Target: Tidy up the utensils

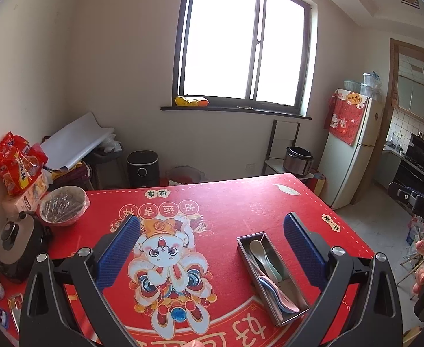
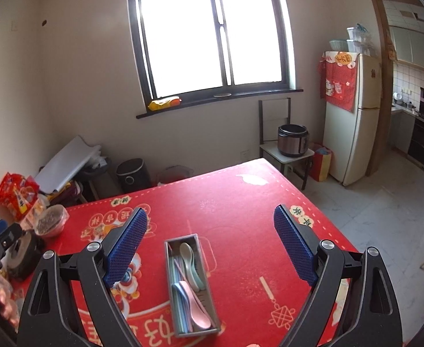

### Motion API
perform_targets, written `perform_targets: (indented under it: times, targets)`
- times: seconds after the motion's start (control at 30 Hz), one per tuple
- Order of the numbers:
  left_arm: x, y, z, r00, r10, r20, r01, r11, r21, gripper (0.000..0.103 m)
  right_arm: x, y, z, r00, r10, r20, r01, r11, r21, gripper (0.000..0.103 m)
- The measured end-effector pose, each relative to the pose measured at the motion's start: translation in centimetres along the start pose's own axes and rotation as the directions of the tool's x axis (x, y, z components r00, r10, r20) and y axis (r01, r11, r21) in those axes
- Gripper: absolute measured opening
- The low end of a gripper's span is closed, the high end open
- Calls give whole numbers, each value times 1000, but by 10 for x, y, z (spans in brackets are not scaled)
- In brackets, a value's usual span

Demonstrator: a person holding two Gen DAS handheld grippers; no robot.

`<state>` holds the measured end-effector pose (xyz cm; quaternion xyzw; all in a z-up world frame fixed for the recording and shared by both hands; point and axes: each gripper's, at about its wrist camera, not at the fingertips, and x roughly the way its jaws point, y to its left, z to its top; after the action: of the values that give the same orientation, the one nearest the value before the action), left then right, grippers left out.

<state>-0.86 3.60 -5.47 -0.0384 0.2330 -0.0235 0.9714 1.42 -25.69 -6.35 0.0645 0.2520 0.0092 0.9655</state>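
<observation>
Both jaws wide apart, holding nothing, above the red worktop (image 2: 240, 202). Spoons (image 2: 191, 266) and chopsticks lying inside the metal box (image 2: 212, 297).

Utensil box (image 2: 193, 286) on the table (image 2: 240, 202), spoons (image 2: 193, 263) and chopsticks (image 2: 183, 274) inside it, bowl (image 2: 51, 219) far left, rice cooker (image 2: 293, 140) on a chair (image 2: 287, 153) behind, fridge (image 2: 353, 115) right of that

Red cartoon-printed tablecloth (image 2: 240, 202), grey tray (image 2: 209, 263), pastel pink, blue, green spoons (image 2: 191, 263)
</observation>
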Motion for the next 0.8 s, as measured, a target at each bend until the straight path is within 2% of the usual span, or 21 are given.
perform_targets:
  times: [0.47, 0.8]
  targets:
    - [-1, -10, 2, 1000, -13, 7, 13, 1000, 20, 97, -5, -6, 1, 1000, -29, -2, 29, 1000, 5, 86]
    - [2, -18, 4, 999, -47, 12, 47, 998, 31, 97, -14, -14, 2, 997, -70, 19, 69, 998, 13, 86]
